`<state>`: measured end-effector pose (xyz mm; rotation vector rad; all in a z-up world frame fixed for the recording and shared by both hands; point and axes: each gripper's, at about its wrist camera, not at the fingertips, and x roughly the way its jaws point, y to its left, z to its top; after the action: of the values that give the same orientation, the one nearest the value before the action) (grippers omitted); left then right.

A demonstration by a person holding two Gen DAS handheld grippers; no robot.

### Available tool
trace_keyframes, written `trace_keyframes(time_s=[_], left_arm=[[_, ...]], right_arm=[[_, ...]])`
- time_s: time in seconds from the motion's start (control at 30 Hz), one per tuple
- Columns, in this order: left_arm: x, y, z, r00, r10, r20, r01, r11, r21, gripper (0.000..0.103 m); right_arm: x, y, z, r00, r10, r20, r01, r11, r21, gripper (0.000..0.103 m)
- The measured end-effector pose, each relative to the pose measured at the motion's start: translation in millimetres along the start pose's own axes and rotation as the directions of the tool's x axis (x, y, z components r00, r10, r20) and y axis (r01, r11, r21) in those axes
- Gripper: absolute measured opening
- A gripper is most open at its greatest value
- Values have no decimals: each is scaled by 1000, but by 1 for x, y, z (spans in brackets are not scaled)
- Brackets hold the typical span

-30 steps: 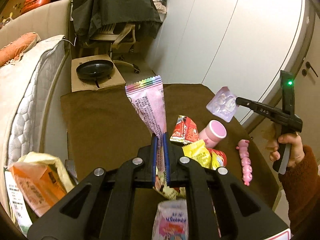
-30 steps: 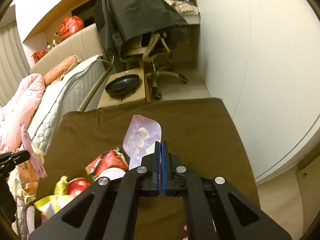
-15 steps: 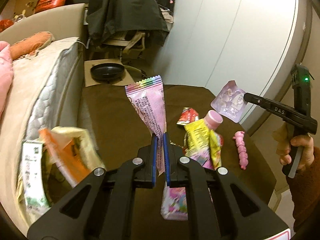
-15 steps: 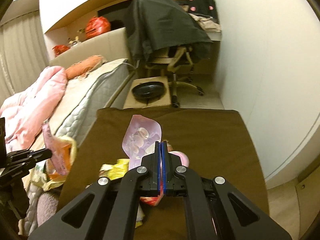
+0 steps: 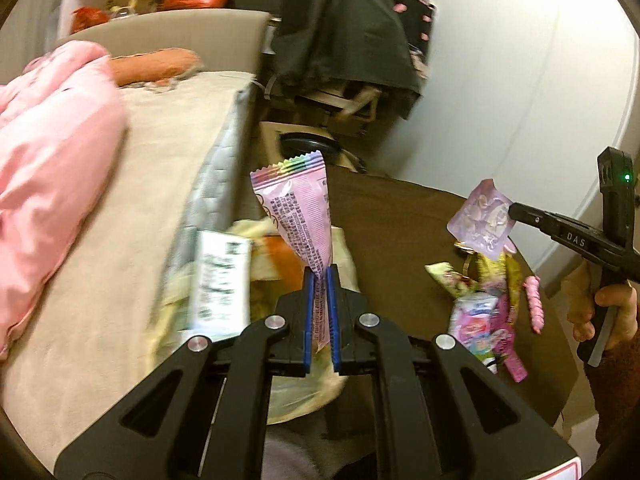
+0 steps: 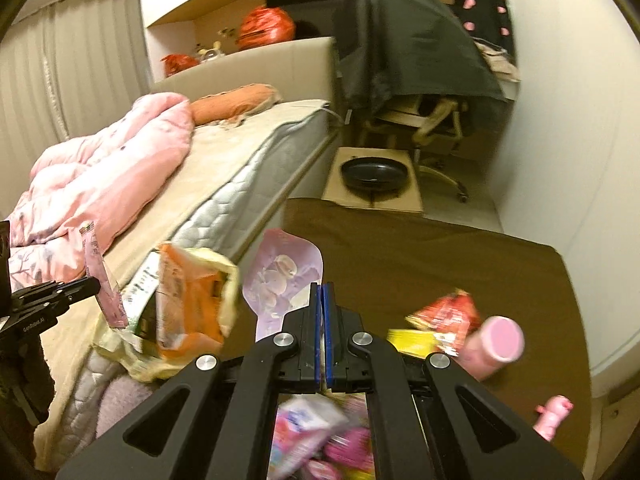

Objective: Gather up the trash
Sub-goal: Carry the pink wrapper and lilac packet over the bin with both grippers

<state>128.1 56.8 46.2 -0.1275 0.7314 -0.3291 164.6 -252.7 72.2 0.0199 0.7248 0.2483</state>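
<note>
My left gripper [image 5: 319,276] is shut on a tall pink wrapper with a rainbow top edge [image 5: 298,208], held above a yellow trash bag [image 5: 256,264] full of wrappers between the bed and the table. My right gripper [image 6: 322,292] is shut on a pale purple wrapper [image 6: 280,280], also seen in the left wrist view [image 5: 482,216], held above the table. The bag shows in the right wrist view [image 6: 188,304] to the left of my right gripper. Several wrappers [image 5: 484,308] and a pink cup [image 6: 498,344] lie on the brown table [image 6: 420,256].
A bed with a pink duvet [image 6: 108,176] runs along the left. A box with a black pan [image 6: 376,172] and a draped office chair [image 6: 412,64] stand beyond the table. A pink toy [image 6: 554,412] lies near the table's right edge. A white wall stands on the right.
Both grippers have swung left toward the bed and the trash bag, each still holding its wrapper. The bag now sits under my left gripper.
</note>
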Motion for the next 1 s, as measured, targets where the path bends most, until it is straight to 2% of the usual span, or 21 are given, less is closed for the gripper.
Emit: trace_keyframes(time_s=[0.23, 0.43, 0.73, 0.87, 1.0], left_arm=[[-5, 44, -9, 998, 63, -9, -64, 997, -48, 6], [1, 73, -19, 996, 89, -32, -91, 992, -90, 6], [-3, 100, -24, 998, 57, -32, -61, 989, -134, 6], [2, 106, -23, 997, 61, -54, -67, 990, -126, 6], [9, 115, -26, 996, 32, -80, -44, 987, -155, 6]], right_arm=[[35, 48, -1, 998, 55, -40, -56, 998, -39, 2], [63, 66, -6, 993, 82, -90, -86, 995, -42, 2], [81, 95, -7, 988, 109, -111, -118, 990, -76, 2], [92, 110, -10, 983, 131, -130, -143, 986, -88, 2], [109, 131, -20, 973, 159, -169, -182, 975, -125, 2]])
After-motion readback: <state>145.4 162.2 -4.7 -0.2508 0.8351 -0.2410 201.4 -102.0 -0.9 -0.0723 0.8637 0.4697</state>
